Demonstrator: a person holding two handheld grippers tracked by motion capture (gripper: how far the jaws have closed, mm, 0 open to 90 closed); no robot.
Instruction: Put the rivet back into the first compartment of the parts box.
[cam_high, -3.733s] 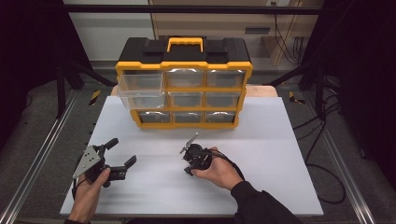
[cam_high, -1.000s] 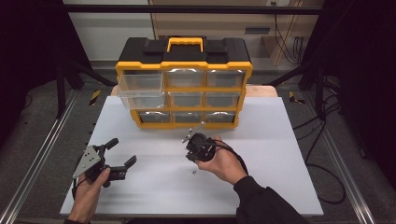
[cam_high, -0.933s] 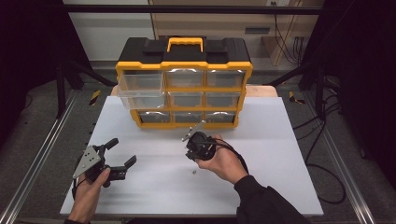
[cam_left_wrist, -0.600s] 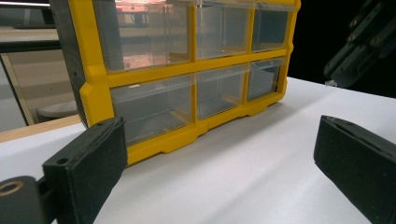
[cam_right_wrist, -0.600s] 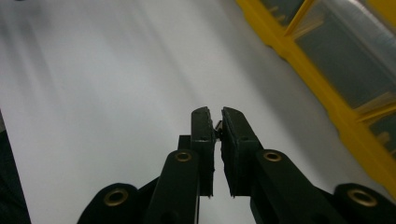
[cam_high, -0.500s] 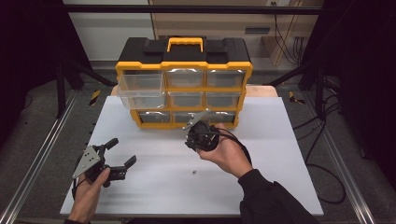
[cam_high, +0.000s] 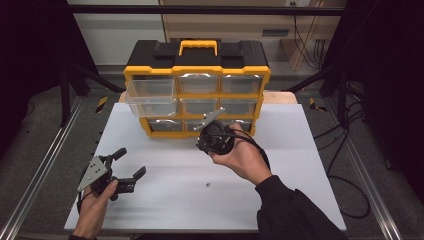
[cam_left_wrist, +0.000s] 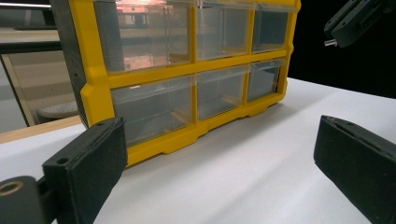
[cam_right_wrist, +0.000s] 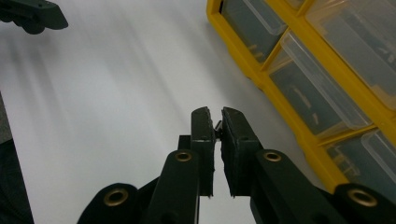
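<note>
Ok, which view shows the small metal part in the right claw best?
The left gripper view: the metal part pokes its silvery end from the shut right claw against black. The right gripper view gives a dark sliver between its jaws. The high view is too distant to make it out.

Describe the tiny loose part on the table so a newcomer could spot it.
Start at the yellow drawer organizer at the back of the white table. Nearer the person, just before the right gripper, lies a tiny dark part. It rests loose on bare table, unlike the silver pin pinched in that gripper.
</note>
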